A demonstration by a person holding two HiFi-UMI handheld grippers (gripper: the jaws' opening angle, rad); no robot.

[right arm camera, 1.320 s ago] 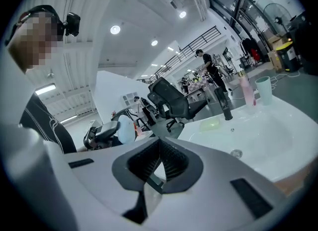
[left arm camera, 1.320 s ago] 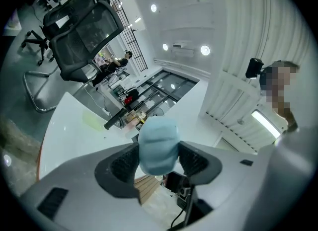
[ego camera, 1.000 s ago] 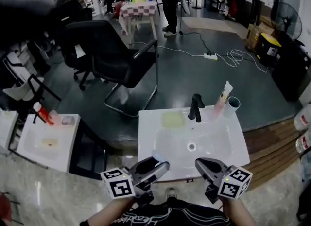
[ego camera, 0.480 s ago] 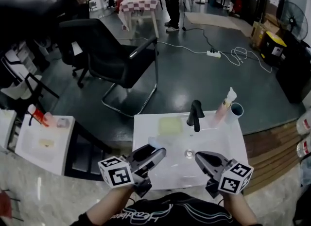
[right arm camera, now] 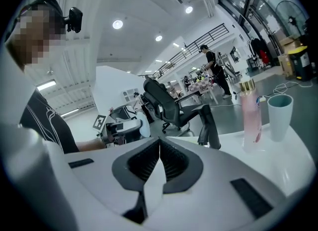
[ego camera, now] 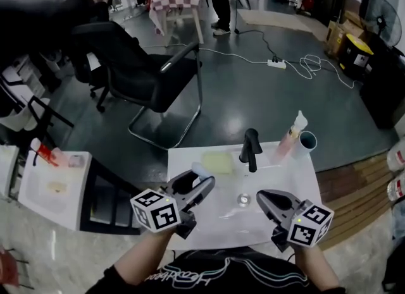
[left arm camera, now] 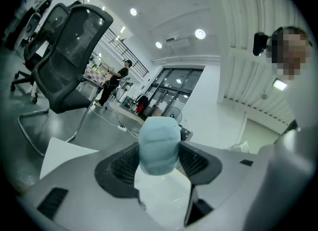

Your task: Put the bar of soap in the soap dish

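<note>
Head view | left gripper (ego camera: 201,180) grasping soap (left arm camera: 159,143), moved nearer soap dish (ego camera: 218,162) | right gripper (ego camera: 261,196) clenched, empty

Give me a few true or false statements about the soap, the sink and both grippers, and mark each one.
1. The left gripper holds the bar of soap. True.
2. The right gripper is wide open. False: its jaws are together with nothing between them.
3. The soap lies in the soap dish. False: it is between the left gripper's jaws, short of the dish.
4. In the head view, the cup stands right of the pink bottle. True.
</note>
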